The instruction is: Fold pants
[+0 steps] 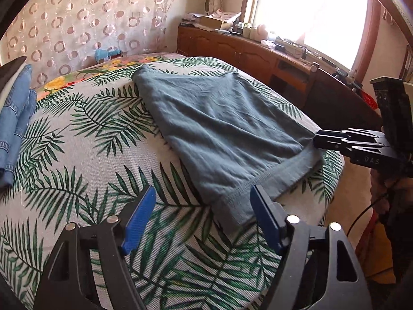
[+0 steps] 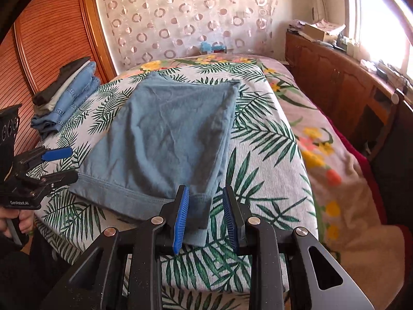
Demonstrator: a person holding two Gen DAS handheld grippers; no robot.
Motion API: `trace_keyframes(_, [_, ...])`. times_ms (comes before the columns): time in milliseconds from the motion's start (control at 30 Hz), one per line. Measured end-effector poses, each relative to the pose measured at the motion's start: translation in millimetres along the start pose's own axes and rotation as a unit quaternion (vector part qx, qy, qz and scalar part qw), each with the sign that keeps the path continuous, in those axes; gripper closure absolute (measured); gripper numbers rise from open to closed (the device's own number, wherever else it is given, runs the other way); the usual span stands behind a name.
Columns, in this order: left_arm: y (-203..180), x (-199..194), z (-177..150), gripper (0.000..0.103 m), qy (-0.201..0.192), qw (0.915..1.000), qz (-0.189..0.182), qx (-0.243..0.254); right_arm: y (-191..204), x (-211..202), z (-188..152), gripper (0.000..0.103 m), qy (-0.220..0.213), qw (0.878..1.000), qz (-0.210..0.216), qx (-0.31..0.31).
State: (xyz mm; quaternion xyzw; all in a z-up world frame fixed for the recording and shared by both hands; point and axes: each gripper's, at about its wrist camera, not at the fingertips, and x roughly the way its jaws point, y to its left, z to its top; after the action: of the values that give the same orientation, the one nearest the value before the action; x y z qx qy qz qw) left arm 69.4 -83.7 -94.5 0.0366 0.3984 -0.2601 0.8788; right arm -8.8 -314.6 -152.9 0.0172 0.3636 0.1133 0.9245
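The left gripper (image 1: 202, 215) is open over the near hem of the pants (image 1: 219, 129), not touching them. The right gripper (image 2: 206, 219) is open a little, with a hem corner between its pads, not squeezed. The blue pants lie folded flat on the leafy bed (image 1: 90, 155). Farther back sits a stack of clothes (image 2: 64, 95).

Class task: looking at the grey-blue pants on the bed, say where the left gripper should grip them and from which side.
Grip the stitched hem at the near left corner, coming in from the bed's near edge. That edge lies flat, thick and closest to the left gripper.
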Motion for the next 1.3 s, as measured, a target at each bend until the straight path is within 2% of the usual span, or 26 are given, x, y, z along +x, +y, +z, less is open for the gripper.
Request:
trace_keyframes(133, [-6.2,1.3,-6.3,0.051,0.006,0.9998,-0.016,0.002,-0.1,-0.2,-4.6,0.075,0.004,1.000,0.011,0.007])
trace_keyframes(167, [-7.7,2.8,-7.3,0.059,0.009,0.9997,-0.021,0.003,0.4,0.1,-5.8,0.075,0.005,1.000,0.013,0.007])
trace_keyframes(233, [-9.8,5.3,-9.2,0.060,0.013,0.9996,-0.024,0.002,2.9,1.1,-9.0,0.075,0.007,1.000,0.016,0.008])
trace_keyframes(300, [-12.5,7.0,-10.3,0.073,0.015,0.9994,-0.029,0.004,4.7,1.6,-10.2,0.076,0.005,1.000,0.016,0.008])
trace_keyframes(333, [-13.4,7.1,-10.3,0.076,0.015,0.9995,-0.029,0.006,4.6,0.3,-9.9,0.088,0.003,1.000,0.016,0.007])
trace_keyframes(367, [-15.1,5.1,-10.2,0.079,0.012,0.9996,-0.023,0.008,6.0,0.0,-10.2,0.090,-0.001,1.000,0.015,0.005])
trace_keyframes(500, [-15.7,-4.5,-5.9,0.080,0.000,0.9997,-0.025,0.007,9.1,-8.2,-11.4,0.092,-0.012,1.000,0.016,-0.001])
trace_keyframes(800, [-9.8,-11.2,-7.9,0.080,0.001,0.9998,-0.017,-0.006,8.4,-5.7,-23.8,0.092,0.002,1.000,0.016,0.014])
trace_keyframes(967, [-8.6,-7.7,-8.3,0.080,0.004,0.9998,-0.016,-0.008,10.9,-3.5,-21.5,0.067,0.004,1.000,-0.009,0.003])
trace_keyframes(1233, [-10.3,-4.2,-8.0,0.080,0.011,0.9998,-0.014,-0.010,13.0,4.8,-24.5,0.065,0.011,1.000,0.010,0.021])
trace_keyframes(1300, [-10.1,-1.8,-8.7,0.073,0.016,0.9997,-0.015,-0.012,16.0,4.7,-25.1,0.066,0.010,1.000,0.011,0.012])
